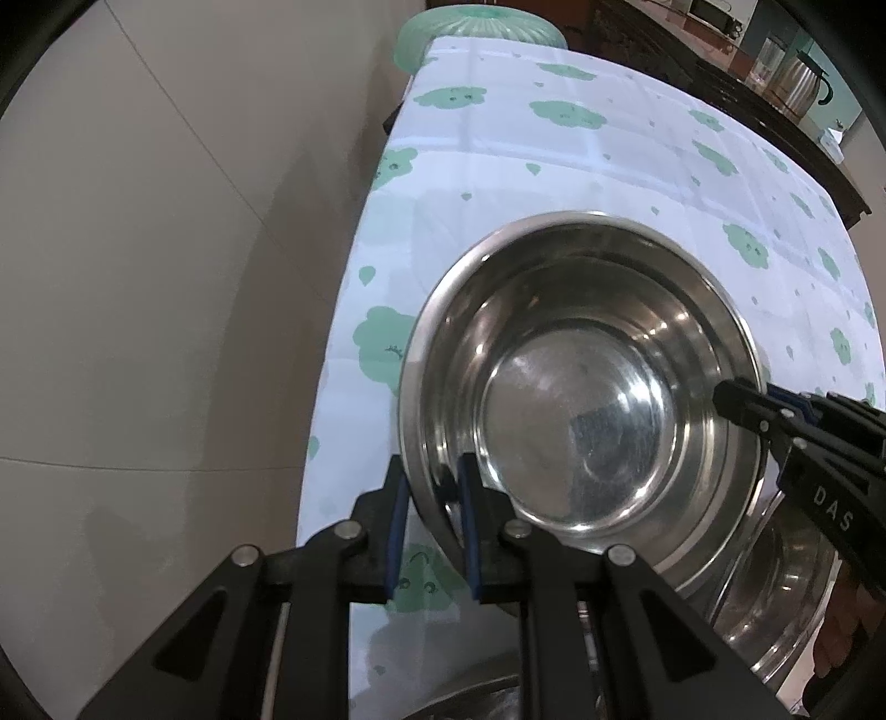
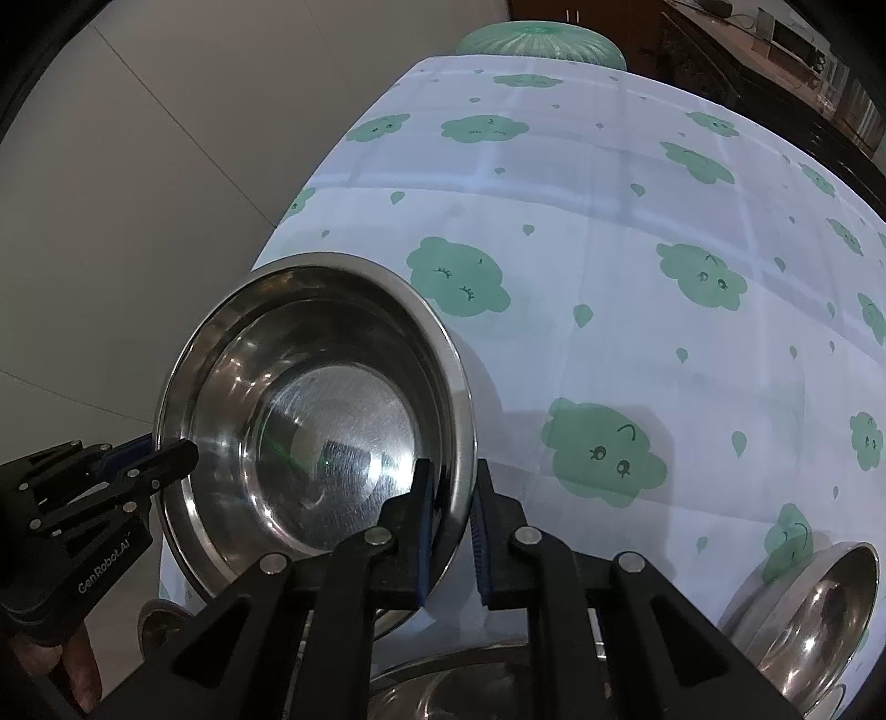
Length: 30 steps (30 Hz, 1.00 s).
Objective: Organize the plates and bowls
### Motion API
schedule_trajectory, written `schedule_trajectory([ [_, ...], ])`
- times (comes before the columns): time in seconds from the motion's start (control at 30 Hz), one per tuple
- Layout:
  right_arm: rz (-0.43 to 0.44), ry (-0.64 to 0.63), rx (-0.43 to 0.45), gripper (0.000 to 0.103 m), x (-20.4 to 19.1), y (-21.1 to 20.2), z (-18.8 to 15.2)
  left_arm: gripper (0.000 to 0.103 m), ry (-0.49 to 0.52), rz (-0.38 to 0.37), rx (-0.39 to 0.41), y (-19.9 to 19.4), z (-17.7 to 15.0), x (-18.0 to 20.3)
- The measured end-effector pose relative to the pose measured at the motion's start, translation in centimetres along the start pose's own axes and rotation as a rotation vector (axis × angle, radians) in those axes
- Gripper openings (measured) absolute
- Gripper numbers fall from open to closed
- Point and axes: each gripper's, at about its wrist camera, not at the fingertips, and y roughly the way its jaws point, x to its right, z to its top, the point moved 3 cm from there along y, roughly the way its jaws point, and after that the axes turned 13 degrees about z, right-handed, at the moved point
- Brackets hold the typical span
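I hold a steel bowl (image 1: 581, 382) by its rim from two opposite sides. My left gripper (image 1: 432, 531) has its blue-padded fingers (image 1: 469, 531) drawn narrow over the near rim, one pad inside the wall and one outside. My right gripper (image 2: 449, 531) pinches the opposite rim the same way, fingers (image 2: 423, 531) close together with the metal edge between them.

The bowl is round and deep, with a flat bottom, a rolled lip and a scuffed, shiny inside that mirrors the light. It sits tilted over the near corner of the table (image 1: 554, 166), which wears a white cloth printed with green clouds.

Another steel bowl (image 1: 775, 598) lies just below and beside it, partly hidden. In the right view a further shiny dish (image 2: 819, 609) rests near the table's edge. A green stool (image 2: 542, 36) stands beyond the far end.
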Motion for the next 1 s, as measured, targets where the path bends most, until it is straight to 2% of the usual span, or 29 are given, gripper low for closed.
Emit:
schedule_trajectory([
  [0.4,0.004,-0.029,0.023,0.014,-2.1,-2.4,0.7,0.015,-0.021,0.01,0.029,-2.5,0.0,-1.9],
  [1.0,-0.005,-0.047,0.052,0.014,-5.2,-5.8,-1.3,0.015,-0.029,0.001,0.066,-6.2,-2.7,-3.7],
])
